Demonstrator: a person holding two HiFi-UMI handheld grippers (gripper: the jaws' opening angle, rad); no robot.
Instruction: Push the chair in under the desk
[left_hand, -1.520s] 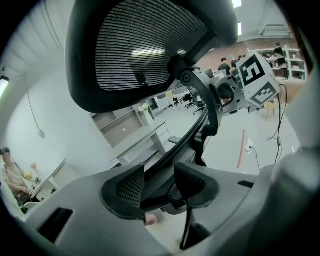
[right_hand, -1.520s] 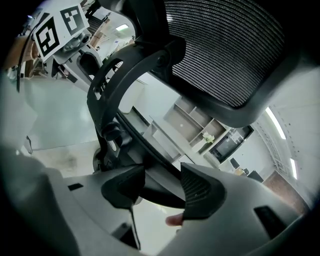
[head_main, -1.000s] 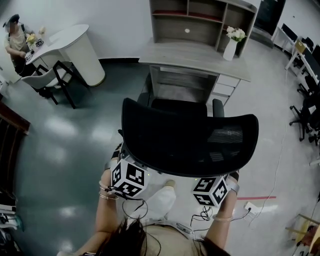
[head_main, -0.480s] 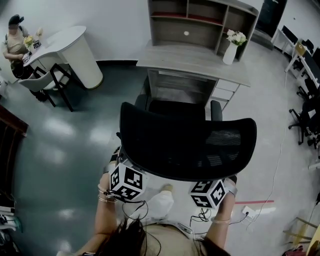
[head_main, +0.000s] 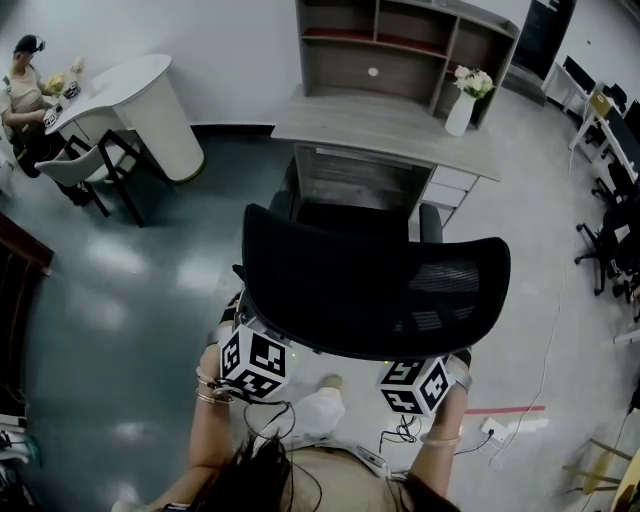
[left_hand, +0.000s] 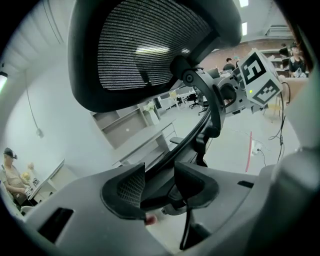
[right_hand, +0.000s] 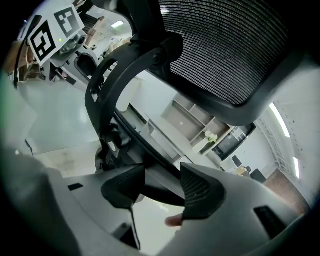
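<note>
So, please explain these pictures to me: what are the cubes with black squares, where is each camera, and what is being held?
A person holds a two-jaw tool in each hand; the marker cubes are parts of those tools. The head view looks down from the person's head; the other two views ride on the tools and look along their jaws. The left tool and the right tool each clamp the back frame of the black chair. Ahead stands the desk, with a white vase on it; the chair is not yet under it.
</note>
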